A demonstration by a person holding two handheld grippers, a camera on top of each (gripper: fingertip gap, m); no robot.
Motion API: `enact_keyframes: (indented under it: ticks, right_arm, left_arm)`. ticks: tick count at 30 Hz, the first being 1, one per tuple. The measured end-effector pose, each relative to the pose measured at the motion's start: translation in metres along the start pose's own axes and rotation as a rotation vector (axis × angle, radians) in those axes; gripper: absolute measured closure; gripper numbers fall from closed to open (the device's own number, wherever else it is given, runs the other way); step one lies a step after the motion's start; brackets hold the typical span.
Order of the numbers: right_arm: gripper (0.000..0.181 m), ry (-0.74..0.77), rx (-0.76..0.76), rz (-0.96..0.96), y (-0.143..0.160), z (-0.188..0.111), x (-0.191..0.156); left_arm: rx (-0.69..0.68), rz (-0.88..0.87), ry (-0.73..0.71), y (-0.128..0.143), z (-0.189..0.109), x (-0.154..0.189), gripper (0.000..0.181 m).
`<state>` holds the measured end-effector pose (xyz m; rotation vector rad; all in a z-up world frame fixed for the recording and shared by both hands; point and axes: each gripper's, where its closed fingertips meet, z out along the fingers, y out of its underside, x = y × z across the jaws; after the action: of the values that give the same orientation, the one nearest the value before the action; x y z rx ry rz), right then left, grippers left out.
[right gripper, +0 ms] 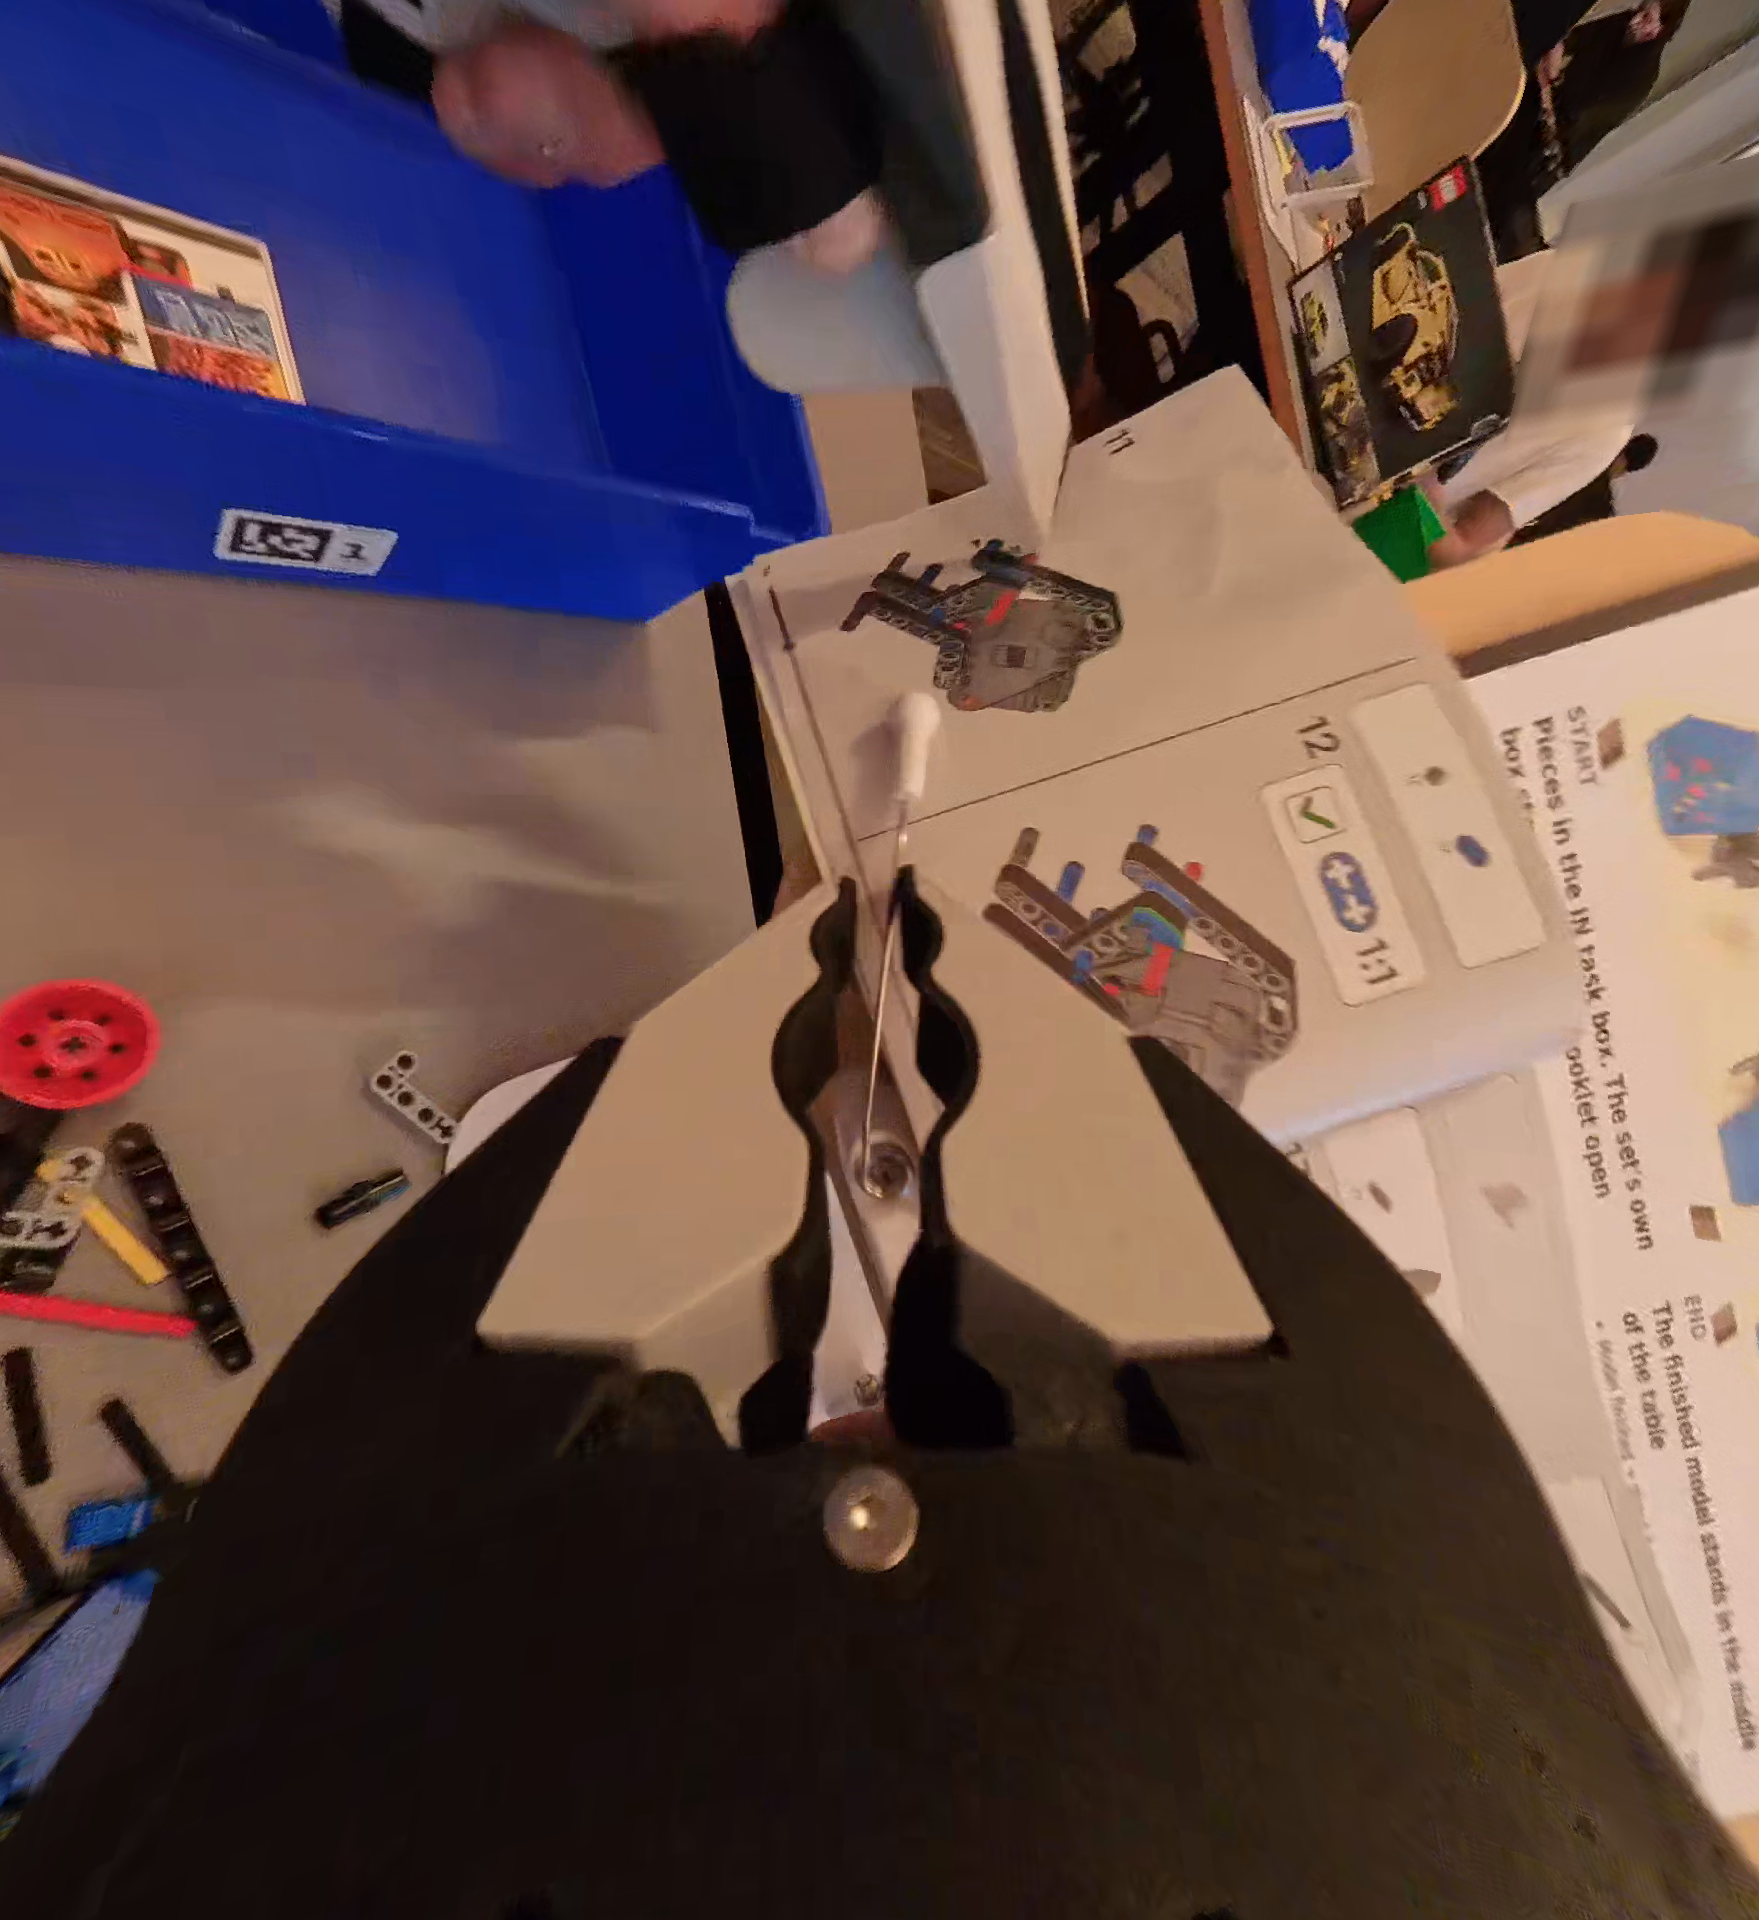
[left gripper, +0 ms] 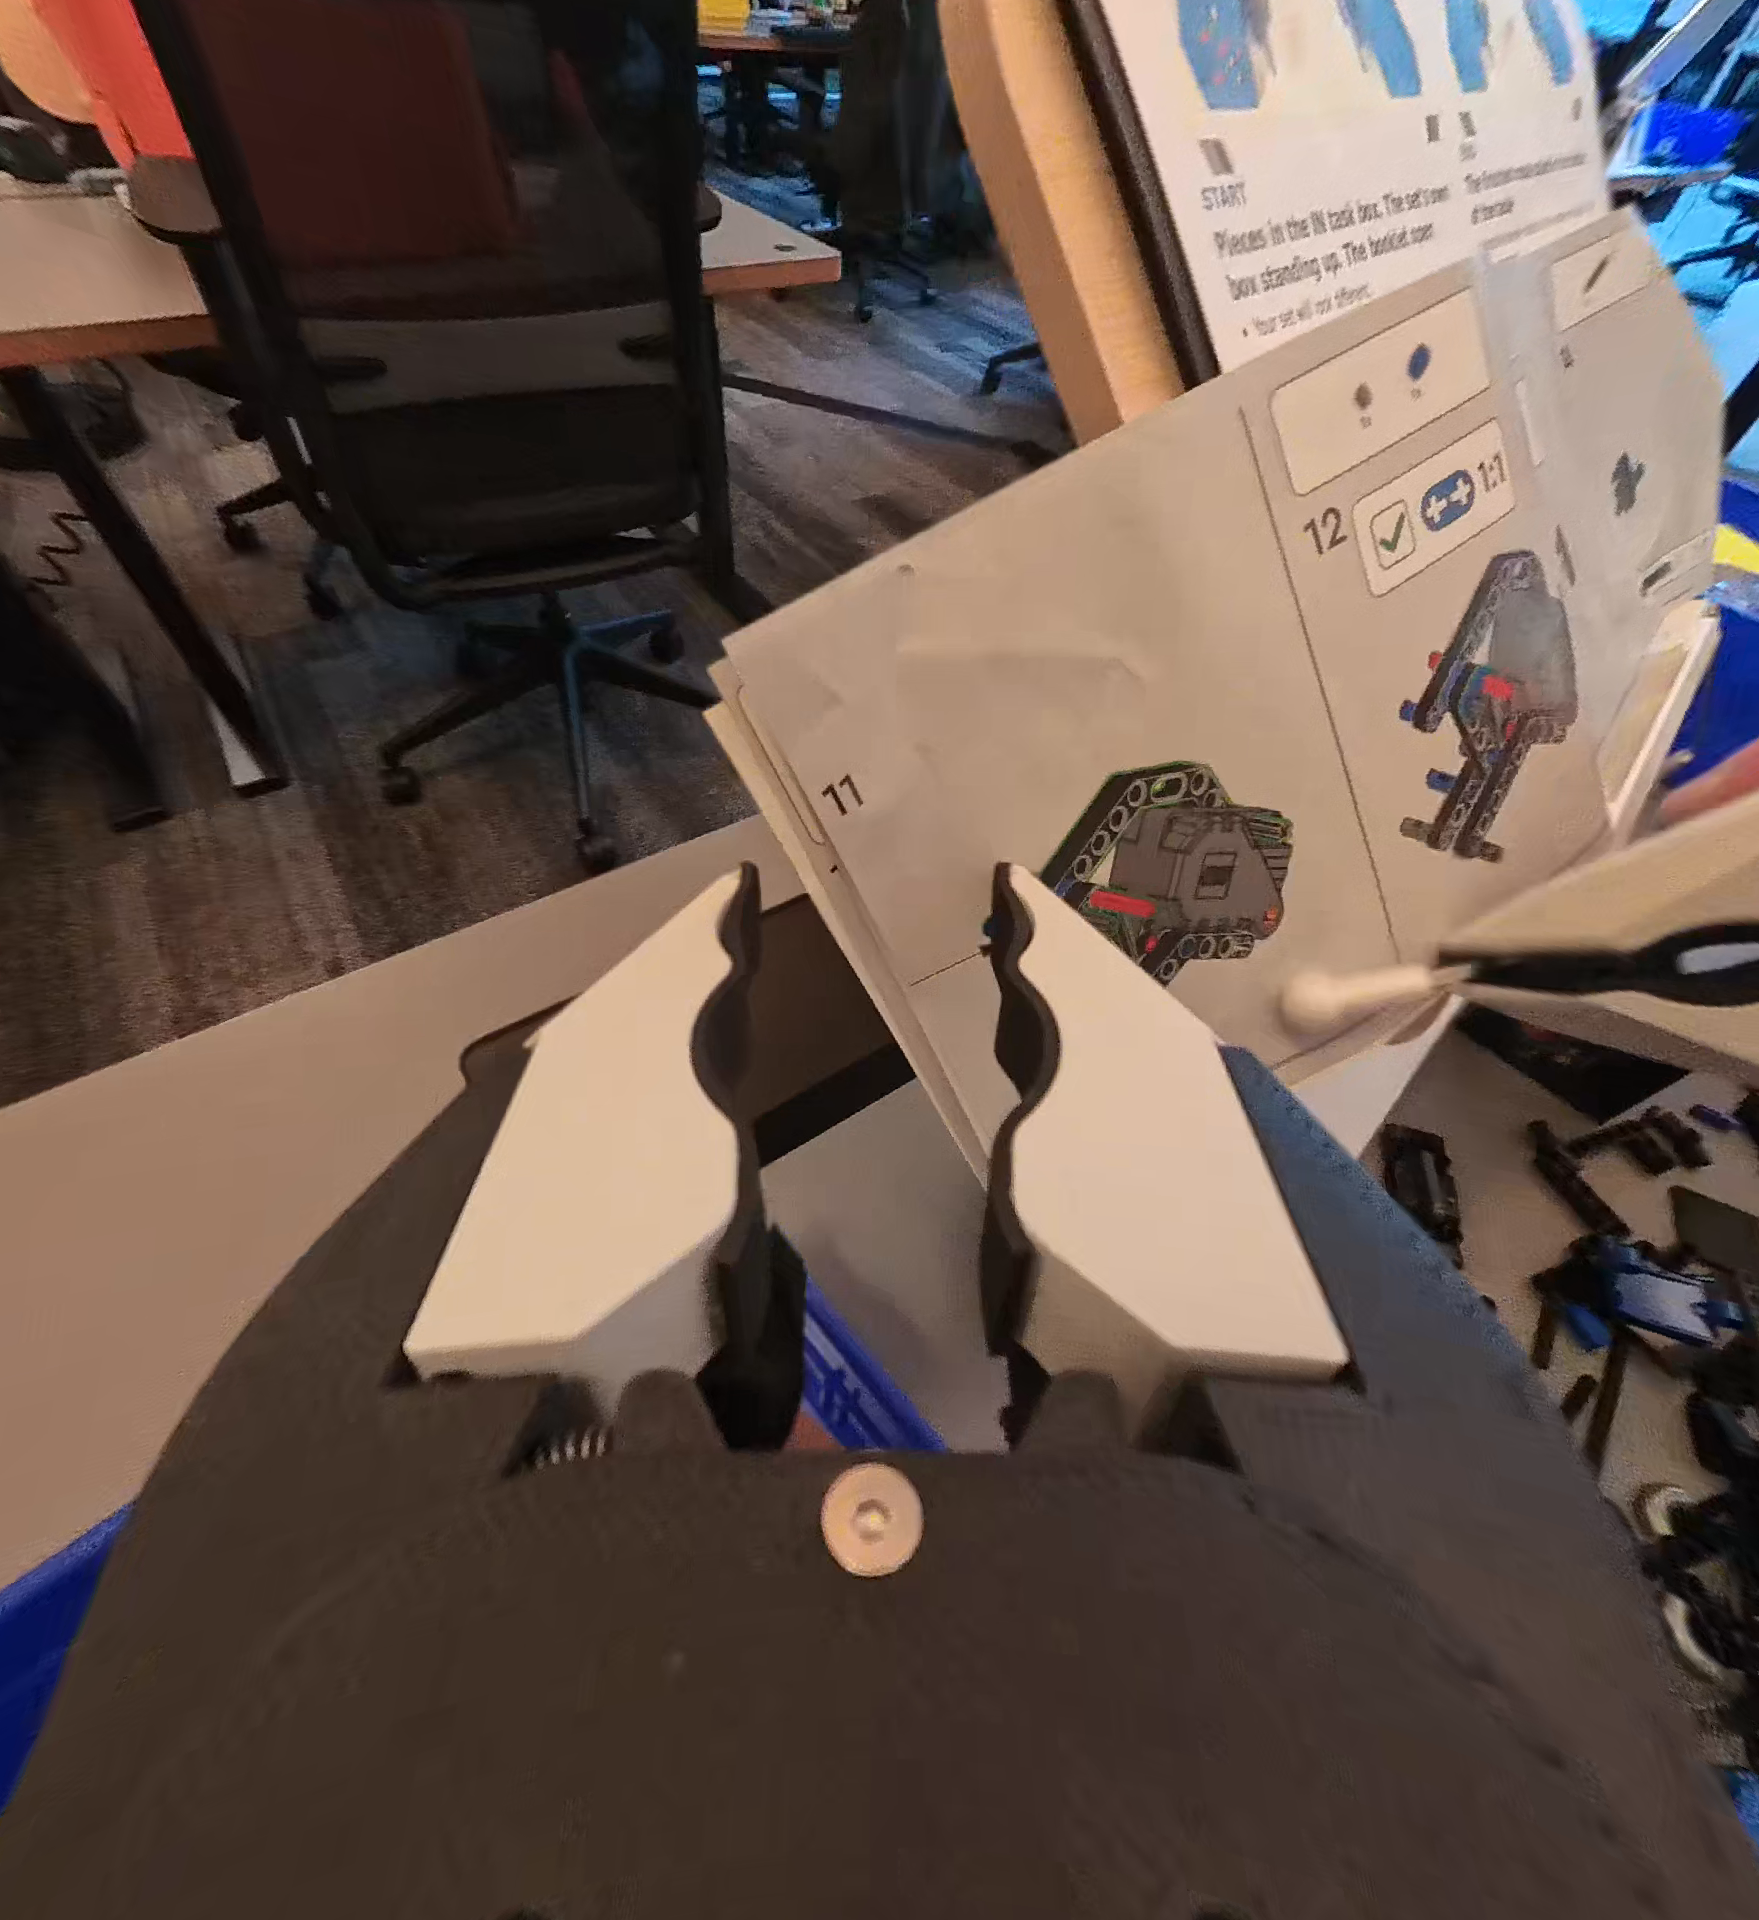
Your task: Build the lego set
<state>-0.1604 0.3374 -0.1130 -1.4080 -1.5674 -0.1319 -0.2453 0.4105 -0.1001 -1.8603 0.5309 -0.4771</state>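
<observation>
Lego booklet (left gripper: 1114, 727) open at printed steps, right jaws gripping white-tipped pin (right gripper: 901, 769), left jaws empty, apart.

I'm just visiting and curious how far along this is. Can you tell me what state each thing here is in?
left gripper: open, holding nothing.
right gripper: shut on a thin white-tipped rod.
instruction booklet: open, propped upright, the rod's tip against its page.
blue bin: open-topped.
lego pieces: loose, scattered on the table.
red wheel: lying flat, unattached.

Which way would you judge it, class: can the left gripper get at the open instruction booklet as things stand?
Probably yes: the left gripper is open, the instruction booklet stands just beyond its fingertips, and nothing lies between.
</observation>
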Motion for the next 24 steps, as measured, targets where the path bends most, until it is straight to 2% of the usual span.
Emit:
enact_keyframes:
  ticks: [1,4,6,9,12,15,17,21,24]
  right_arm:
    - [0.181,0.004,0.000,-0.007,0.001,0.003,-0.004]
    - [0.181,0.006,0.010,-0.025,0.002,0.004,-0.010]
    - [0.181,-0.008,0.014,-0.115,0.004,0.003,-0.017]
    - [0.181,-0.054,-0.059,-0.208,0.016,0.006,-0.031]
    - [0.179,-0.090,-0.056,-0.174,0.015,0.005,-0.035]
    - [0.145,-0.138,-0.107,-0.257,0.021,0.003,-0.046]
    - [0.132,-0.183,-0.081,-0.266,0.015,-0.007,-0.052]
    - [0.127,-0.162,0.052,-0.160,-0.014,-0.030,-0.024]
    - [0.125,-0.042,0.023,-0.149,-0.013,-0.028,0.013]
  left_arm:
    - [0.009,-0.003,0.008,-0.001,0.000,-0.001,0.141]
    - [0.010,-0.008,0.060,-0.001,0.004,0.003,0.149]
    - [0.019,-0.004,0.066,-0.003,0.006,0.005,0.156]
    - [0.028,0.016,0.066,-0.005,0.006,0.008,0.181]
    - [0.038,0.018,0.066,-0.007,0.007,0.012,0.181]
    - [0.035,0.036,0.061,-0.006,0.005,0.014,0.181]
    - [0.055,0.041,0.063,-0.009,0.002,0.016,0.181]
    - [0.089,0.059,0.095,-0.015,-0.004,0.026,0.174]
    - [0.086,0.093,0.101,-0.016,-0.005,0.033,0.173]
